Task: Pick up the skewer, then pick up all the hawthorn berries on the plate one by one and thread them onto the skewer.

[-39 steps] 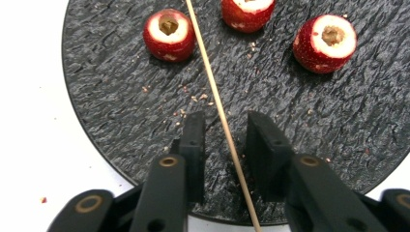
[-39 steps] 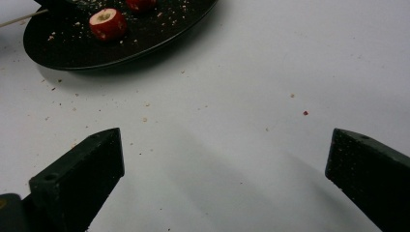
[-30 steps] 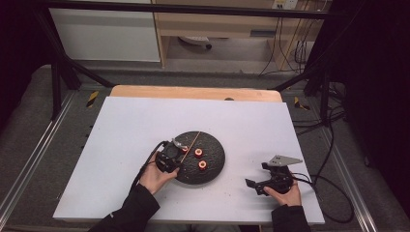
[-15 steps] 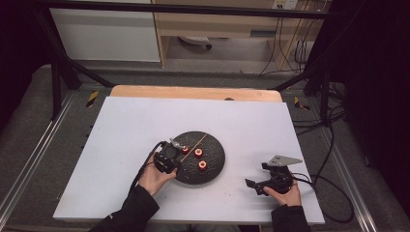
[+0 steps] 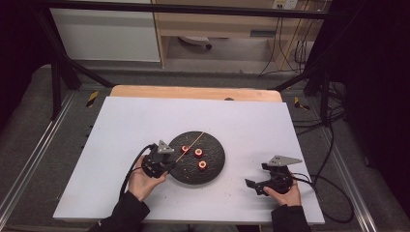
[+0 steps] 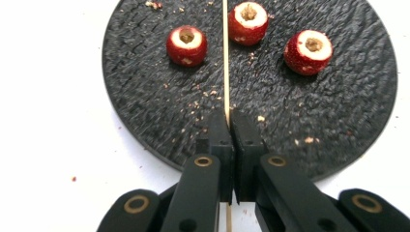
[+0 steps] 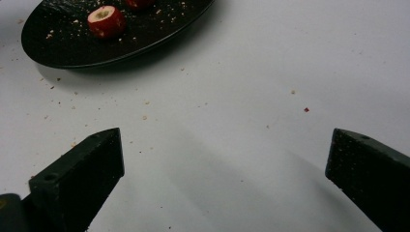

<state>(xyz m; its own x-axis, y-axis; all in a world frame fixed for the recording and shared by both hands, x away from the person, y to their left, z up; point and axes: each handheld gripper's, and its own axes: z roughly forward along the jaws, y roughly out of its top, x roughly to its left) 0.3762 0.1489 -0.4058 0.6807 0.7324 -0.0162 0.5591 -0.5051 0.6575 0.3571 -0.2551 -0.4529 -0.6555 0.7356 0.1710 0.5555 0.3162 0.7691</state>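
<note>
With the thin wooden skewer (image 6: 225,58) clamped between the closed jaws of the left tool (image 6: 231,121) over the black plate (image 6: 145,111) and the right tool (image 7: 222,159) held wide apart above the table (image 7: 241,72), the skewer could be snapped or slipped sideways if pushed obliquely into a cored red fruit (image 6: 186,45).

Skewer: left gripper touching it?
Touching. Left gripper view shows the left gripper with jaws shut on the skewer, which runs out between them over the black plate.

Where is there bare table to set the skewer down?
The white table is bare left of and beyond the round black slate plate, and between it and the open right gripper. The plate is crowded: three red cored fruits, the thin wooden skewer.
</note>
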